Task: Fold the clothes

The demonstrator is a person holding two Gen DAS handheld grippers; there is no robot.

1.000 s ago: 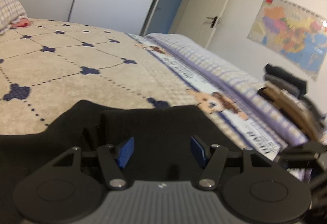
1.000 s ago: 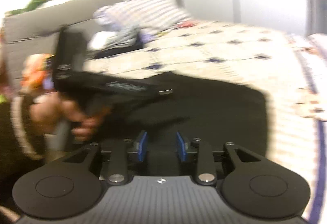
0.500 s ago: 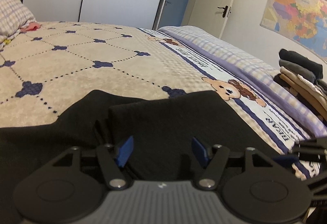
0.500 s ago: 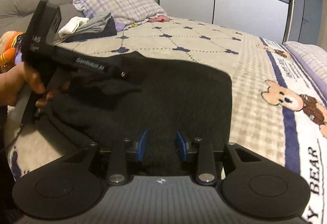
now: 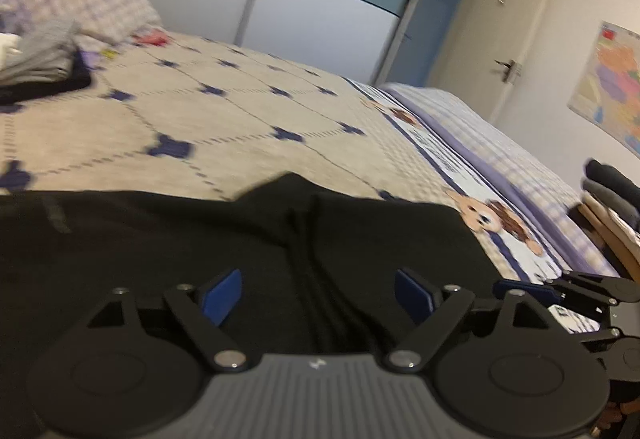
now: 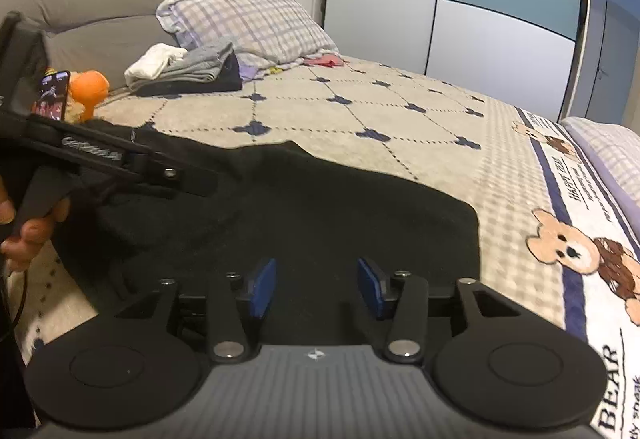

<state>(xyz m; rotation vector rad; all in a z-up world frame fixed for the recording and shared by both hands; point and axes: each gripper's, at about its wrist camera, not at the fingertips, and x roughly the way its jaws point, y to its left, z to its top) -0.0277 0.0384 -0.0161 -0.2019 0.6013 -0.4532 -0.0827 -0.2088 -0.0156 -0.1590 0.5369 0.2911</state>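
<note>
- Left wrist view: the left gripper (image 5: 318,297) hangs over a black garment (image 5: 160,239) spread on the bed (image 5: 224,131), near the bed's front edge.
- Its jaws have just been opening and now stand wide; the 2 blue pads (image 5: 222,295) press on nothing, with only dark cloth lying below the gap.
- At the right edge the right gripper (image 5: 568,289) pokes in beside the garment's right side.
- Past it, by the bed's right edge, sits a stack of folded clothes (image 5: 612,199). The whole picture is motion-blurred.
- Right wrist view: the right gripper (image 6: 316,287) also hovers above the black garment (image 6: 340,207), its jaws having just been opening, parted, nothing pinched.
- A hand (image 6: 28,235) at the left holds the left gripper (image 6: 120,159) over the garment's left part.
- Near the bed's head, beside a checked pillow (image 6: 248,27), lies a pile of clothes (image 6: 188,69).
</note>
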